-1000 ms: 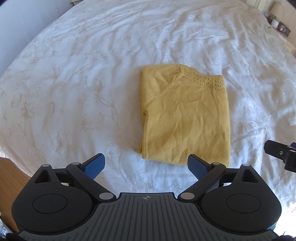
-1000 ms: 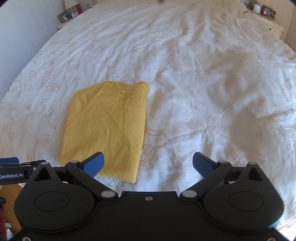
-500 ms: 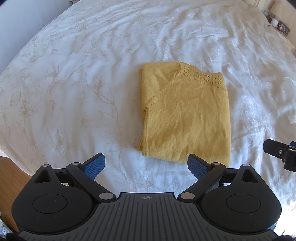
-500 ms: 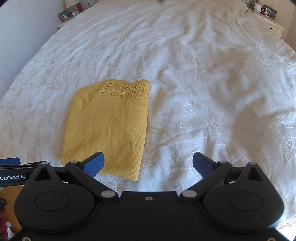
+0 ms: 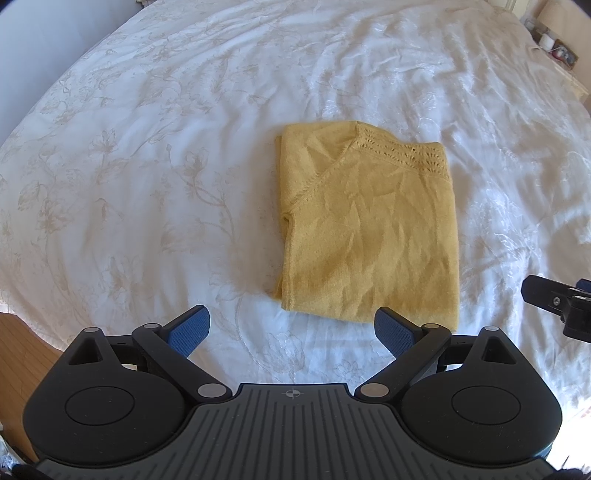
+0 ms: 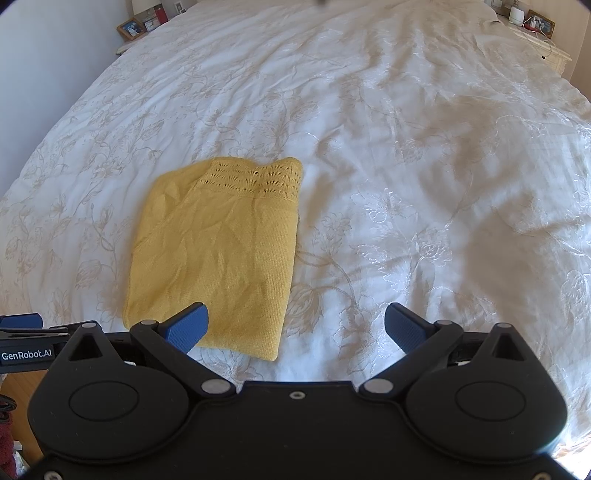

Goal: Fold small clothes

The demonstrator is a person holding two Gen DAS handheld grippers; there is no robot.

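Note:
A small yellow knit garment [image 5: 369,229] lies folded into a flat rectangle on the white bed, its lace-patterned band at the far end. It also shows in the right wrist view [image 6: 218,254]. My left gripper [image 5: 291,328] is open and empty, hovering just short of the garment's near edge. My right gripper [image 6: 295,326] is open and empty above the garment's near right corner. The right gripper's tip [image 5: 554,299] shows at the right edge of the left wrist view.
The white floral bedspread [image 6: 406,147] fills both views. Nightstands with small items stand at the far left [image 6: 144,26] and far right [image 6: 535,26]. Wooden floor [image 5: 22,347] shows past the bed's near left edge.
Both grippers have drifted slightly back from the garment and stay open. The garment has not moved.

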